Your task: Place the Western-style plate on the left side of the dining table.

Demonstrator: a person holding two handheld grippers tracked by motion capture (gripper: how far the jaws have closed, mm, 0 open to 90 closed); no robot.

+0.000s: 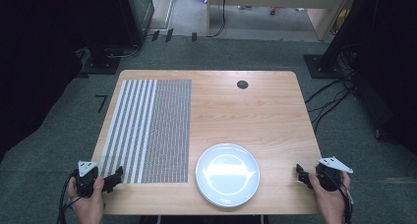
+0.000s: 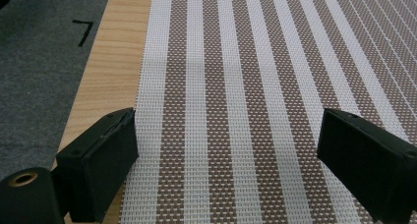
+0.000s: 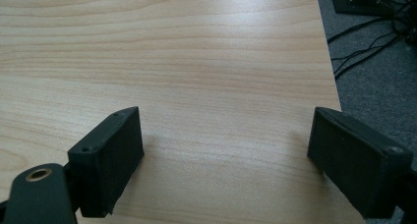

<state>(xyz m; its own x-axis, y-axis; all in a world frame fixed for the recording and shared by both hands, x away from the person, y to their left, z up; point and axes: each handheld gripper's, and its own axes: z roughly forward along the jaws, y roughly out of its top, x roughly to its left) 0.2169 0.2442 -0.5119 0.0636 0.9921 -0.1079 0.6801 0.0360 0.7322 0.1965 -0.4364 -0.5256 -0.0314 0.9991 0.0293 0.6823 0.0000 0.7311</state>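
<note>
The left gripper [image 1: 114, 177] is wide open over the near edge of the striped mat [image 1: 147, 130]. The right gripper [image 1: 301, 175] is open too, over bare table [image 1: 255, 111]. The white plate [image 1: 227, 174], maybe 2 stacked, sits between them.

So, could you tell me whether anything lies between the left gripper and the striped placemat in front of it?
Nothing visible does. The left gripper is open at the near edge of the striped placemat, its jaws already over the weave. The white plate sits to the right, off the mat.

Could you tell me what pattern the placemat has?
The placemat has brown and white woven stripes, clearest in the left gripper view.
</note>
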